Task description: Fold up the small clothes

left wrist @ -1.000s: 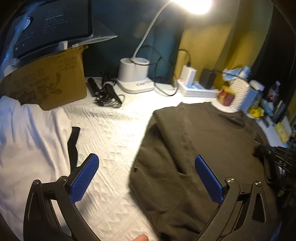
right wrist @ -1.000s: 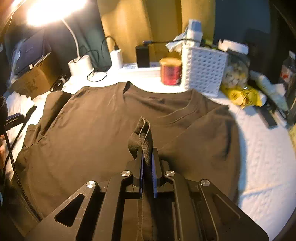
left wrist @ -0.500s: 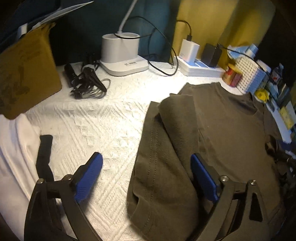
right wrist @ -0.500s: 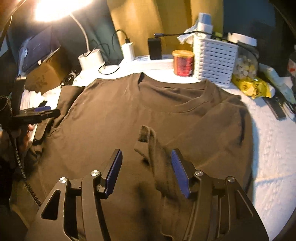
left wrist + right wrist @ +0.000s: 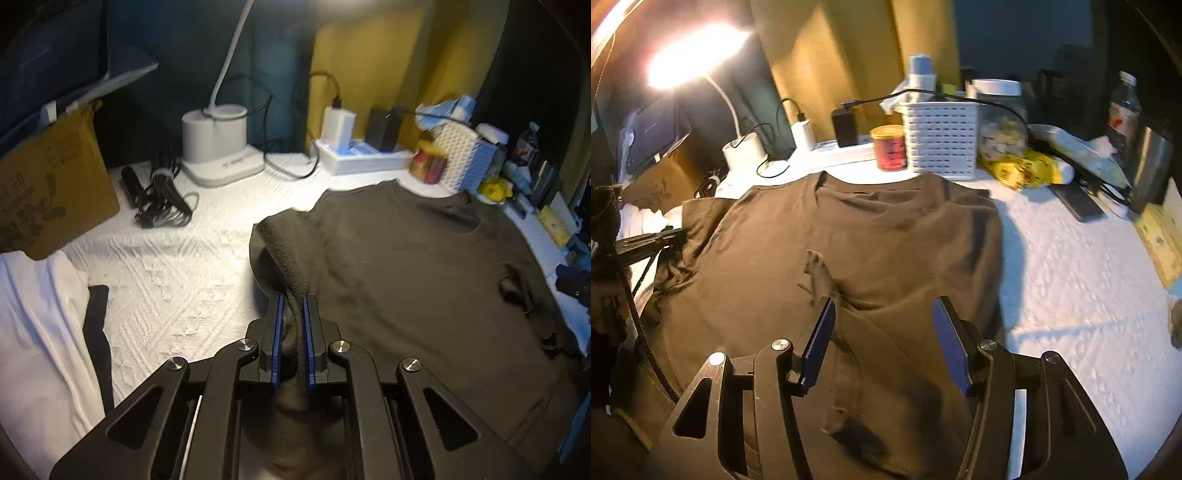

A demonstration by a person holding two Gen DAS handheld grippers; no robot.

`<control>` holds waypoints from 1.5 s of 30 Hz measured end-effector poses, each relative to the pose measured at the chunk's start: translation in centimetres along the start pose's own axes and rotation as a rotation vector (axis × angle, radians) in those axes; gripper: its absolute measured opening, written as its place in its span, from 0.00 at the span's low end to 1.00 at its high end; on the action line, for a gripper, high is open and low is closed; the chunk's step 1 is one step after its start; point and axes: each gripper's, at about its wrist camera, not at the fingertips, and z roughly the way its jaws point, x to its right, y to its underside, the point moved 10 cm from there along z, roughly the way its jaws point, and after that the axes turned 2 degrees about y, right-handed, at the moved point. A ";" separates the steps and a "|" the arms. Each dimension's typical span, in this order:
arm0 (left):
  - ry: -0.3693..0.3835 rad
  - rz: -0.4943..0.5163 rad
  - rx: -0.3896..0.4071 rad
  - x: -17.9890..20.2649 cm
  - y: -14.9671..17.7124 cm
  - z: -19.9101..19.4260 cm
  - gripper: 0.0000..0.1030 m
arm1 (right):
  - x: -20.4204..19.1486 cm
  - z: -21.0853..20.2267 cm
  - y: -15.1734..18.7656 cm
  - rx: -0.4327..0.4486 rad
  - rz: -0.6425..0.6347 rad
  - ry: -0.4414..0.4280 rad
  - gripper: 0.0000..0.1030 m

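Black hand-held gripper (image 5: pixel 293 317), blue pads (image 5: pixel 818 341), silver screws

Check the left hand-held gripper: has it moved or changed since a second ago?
Yes. The left hand-held gripper, open beside the dark t-shirt before, is now shut on its left sleeve fold, lifting it with the lamp base behind.

The dark t-shirt (image 5: pixel 424 280) hem runs off the bottom edge; cardboard box (image 5: pixel 44 184) print is blurred.
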 end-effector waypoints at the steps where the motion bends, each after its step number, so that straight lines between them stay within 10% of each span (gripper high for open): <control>1: 0.005 0.004 0.009 0.6 -0.2 -0.4 0.08 | 0.5 -0.3 0.3 0.002 0.007 0.004 0.57; 23: 0.065 0.062 -0.103 10.3 0.3 2.5 0.10 | 6.5 -2.4 4.3 0.042 0.127 -0.009 0.57; 25: 0.094 0.073 -0.102 11.1 0.4 1.6 0.17 | 6.8 -2.5 4.4 0.046 0.134 -0.012 0.57; 27: 0.110 0.071 -0.091 11.3 0.2 0.7 0.58 | 7.1 -2.5 4.4 0.049 0.139 -0.014 0.57; 29: 0.110 0.054 -0.068 10.9 -0.2 -0.1 0.70 | 7.2 -2.4 4.4 0.050 0.140 -0.016 0.57; 38: 0.021 0.142 -0.142 8.4 2.2 0.9 0.69 | 7.5 -2.2 4.6 0.047 0.141 -0.024 0.57; 45: 0.016 0.133 -0.167 7.8 3.9 1.3 0.15 | 7.3 -2.1 4.7 0.044 0.131 -0.024 0.57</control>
